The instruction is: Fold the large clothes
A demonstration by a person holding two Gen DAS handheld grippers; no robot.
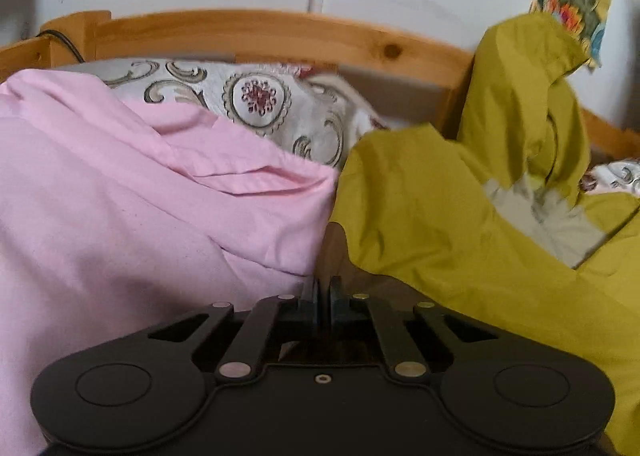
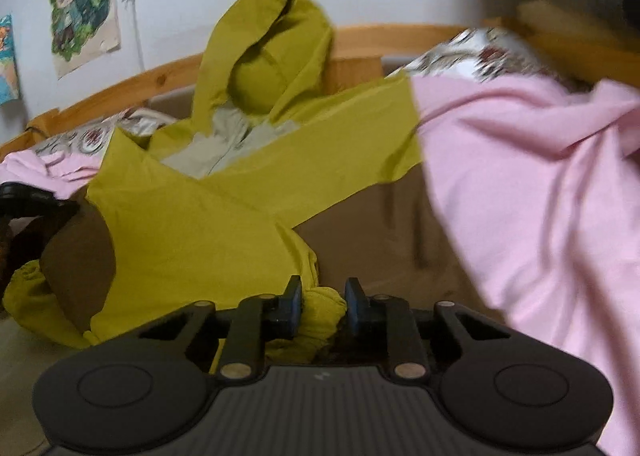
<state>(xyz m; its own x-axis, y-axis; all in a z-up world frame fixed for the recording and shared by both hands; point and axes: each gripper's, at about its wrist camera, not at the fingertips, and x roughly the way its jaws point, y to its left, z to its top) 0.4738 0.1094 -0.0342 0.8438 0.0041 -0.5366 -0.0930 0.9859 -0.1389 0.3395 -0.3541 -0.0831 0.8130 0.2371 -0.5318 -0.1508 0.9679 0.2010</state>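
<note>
Right gripper point(image 2: 323, 298) is parted around a bunched cuff of the olive hooded jacket point(image 2: 192, 232), pads not yet pinching. Left gripper point(image 1: 323, 288) looks closed, jaws together at the jacket edge; can't tell if fabric is caught. Jacket lies crumpled on the bed between heaps of pink sheet point(image 1: 140, 195), hood propped against the wooden bed rail point(image 1: 280, 31). Advice: close firmly on the cuff, get a second corner, lift and pull taut clear of the sheet before folding.
</note>
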